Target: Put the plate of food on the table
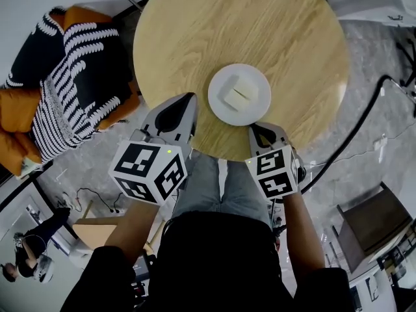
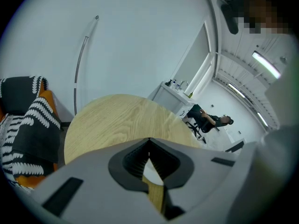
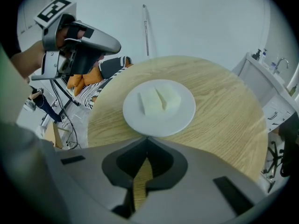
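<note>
Pale straw-grained round wooden table (image 1: pixel 260 25) at twelve o'clock, and on it a plain white round plate (image 1: pixel 255 77) with creamy off-white food blocks (image 1: pixel 238 95). Grey plastic left gripper (image 1: pixel 192 98) and grey right gripper (image 1: pixel 255 128), both with black-and-white square-marker cubes. Nine o'clock: orange armchair (image 1: pixel 16 109), black-and-white leaf-striped throw (image 1: pixel 71 77). Three o'clock: grey marbled floor (image 1: pixel 383 142).

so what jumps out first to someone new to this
A white plate holding two pale blocks of food sits near the close edge of a round wooden table. The left gripper and right gripper, both shut, point at it from that edge. A striped throw lies off to the left.
</note>
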Motion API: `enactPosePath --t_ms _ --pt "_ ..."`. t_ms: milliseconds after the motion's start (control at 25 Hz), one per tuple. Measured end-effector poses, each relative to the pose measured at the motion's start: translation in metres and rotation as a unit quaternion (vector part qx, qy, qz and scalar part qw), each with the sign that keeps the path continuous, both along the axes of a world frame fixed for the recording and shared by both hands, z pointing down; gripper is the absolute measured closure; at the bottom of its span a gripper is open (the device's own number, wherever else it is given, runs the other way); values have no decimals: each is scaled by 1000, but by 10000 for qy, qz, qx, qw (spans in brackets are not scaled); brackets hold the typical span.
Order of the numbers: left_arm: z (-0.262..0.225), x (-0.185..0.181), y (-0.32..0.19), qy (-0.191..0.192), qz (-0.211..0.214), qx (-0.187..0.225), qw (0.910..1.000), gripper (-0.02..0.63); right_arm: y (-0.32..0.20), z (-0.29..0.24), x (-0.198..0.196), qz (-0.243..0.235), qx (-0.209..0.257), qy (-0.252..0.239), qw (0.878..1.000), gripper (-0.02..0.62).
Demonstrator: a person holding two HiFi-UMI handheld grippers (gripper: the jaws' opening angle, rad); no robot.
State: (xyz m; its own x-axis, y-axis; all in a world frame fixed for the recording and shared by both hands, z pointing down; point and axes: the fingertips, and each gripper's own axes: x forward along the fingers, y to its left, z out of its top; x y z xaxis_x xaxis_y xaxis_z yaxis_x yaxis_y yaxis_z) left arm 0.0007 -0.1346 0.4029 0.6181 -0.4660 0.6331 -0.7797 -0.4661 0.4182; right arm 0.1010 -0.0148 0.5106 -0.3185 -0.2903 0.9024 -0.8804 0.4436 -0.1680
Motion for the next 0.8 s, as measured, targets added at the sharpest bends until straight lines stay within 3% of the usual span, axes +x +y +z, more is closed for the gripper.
enactPosePath --t_ms 800 --pt "-33 5 -6 50 22 234 9997 598 -13 -34 16 637 414 -504 9958 588"
